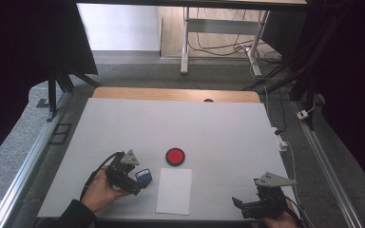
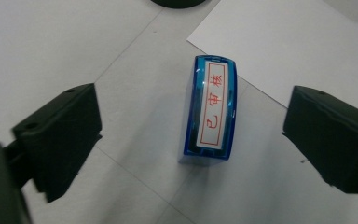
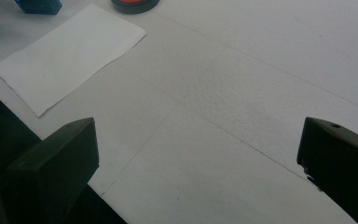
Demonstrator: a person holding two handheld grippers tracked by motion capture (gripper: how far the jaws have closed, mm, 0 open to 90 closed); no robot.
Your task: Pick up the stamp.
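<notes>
The blue stamp [image 1: 143,176] is seen in the high view lying on the white tabletop [image 1: 123,128], just beside the left edge of the sheet of paper [image 1: 174,191] and near the red ink pad [image 1: 175,156]; the left claw [image 1: 142,183] is placed right at it, while the right claw [image 1: 237,203] rests well apart at the near right corner, so the left hand [image 1: 100,191] is clearly the nearer one. In the left gripper view the stamp [image 2: 210,108] lies between the two black jaws, which stand wide and touch it on neither side; its long axis runs away from the camera, roughly along the jaws, so the narrow sides are offered to the pads. A closing of the jaws is judged to be what is needed next. In the right gripper view the jaws are also held wide with nothing between them, and the stamp [image 3: 38,6] is seen far off beyond the paper [image 3: 70,53].
</notes>
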